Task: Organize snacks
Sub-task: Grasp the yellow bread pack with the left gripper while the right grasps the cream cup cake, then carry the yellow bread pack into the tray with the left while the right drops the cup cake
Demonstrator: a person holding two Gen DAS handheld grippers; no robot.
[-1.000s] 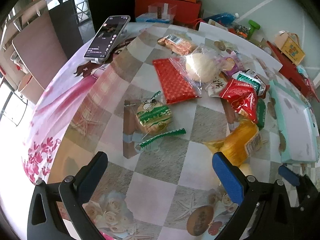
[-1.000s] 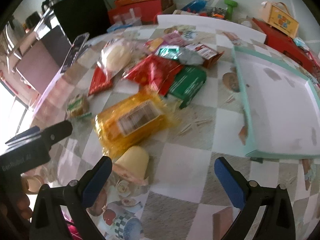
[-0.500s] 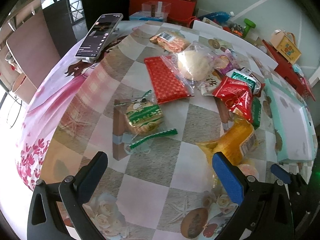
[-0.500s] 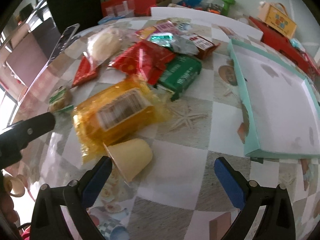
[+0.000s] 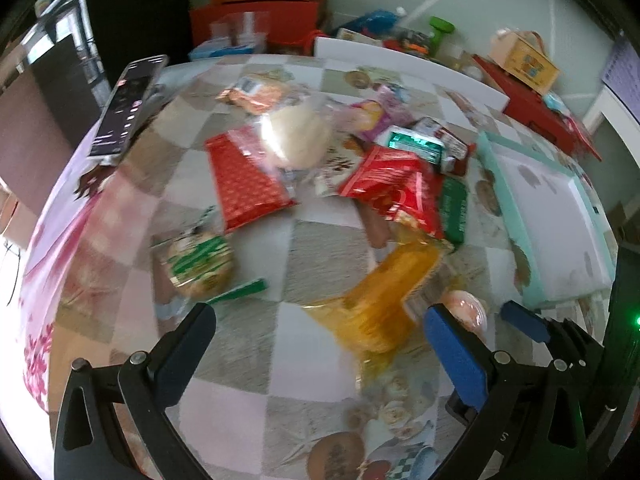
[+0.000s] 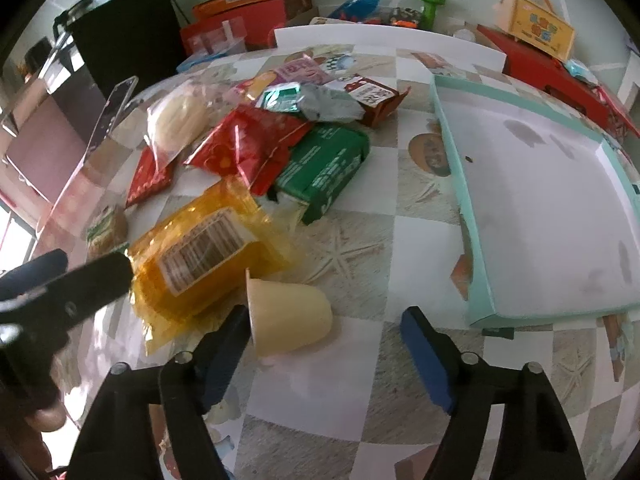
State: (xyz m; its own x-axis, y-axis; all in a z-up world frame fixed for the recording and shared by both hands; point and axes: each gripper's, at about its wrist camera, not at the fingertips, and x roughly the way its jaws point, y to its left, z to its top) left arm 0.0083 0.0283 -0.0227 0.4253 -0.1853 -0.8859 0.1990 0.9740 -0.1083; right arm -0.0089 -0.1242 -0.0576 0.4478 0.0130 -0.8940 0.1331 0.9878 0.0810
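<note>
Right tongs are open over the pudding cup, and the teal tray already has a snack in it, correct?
Not quite. The right tongs are open at the pudding cup, but the teal tray holds no snack, as the right wrist view shows.

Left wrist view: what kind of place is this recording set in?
Most likely a home dining area. A table under a patterned checkered tablecloth holds loose snack packets such as a red packet, a phone is propped at its edge, and stacked boxes sit on the floor by the wall.
</note>
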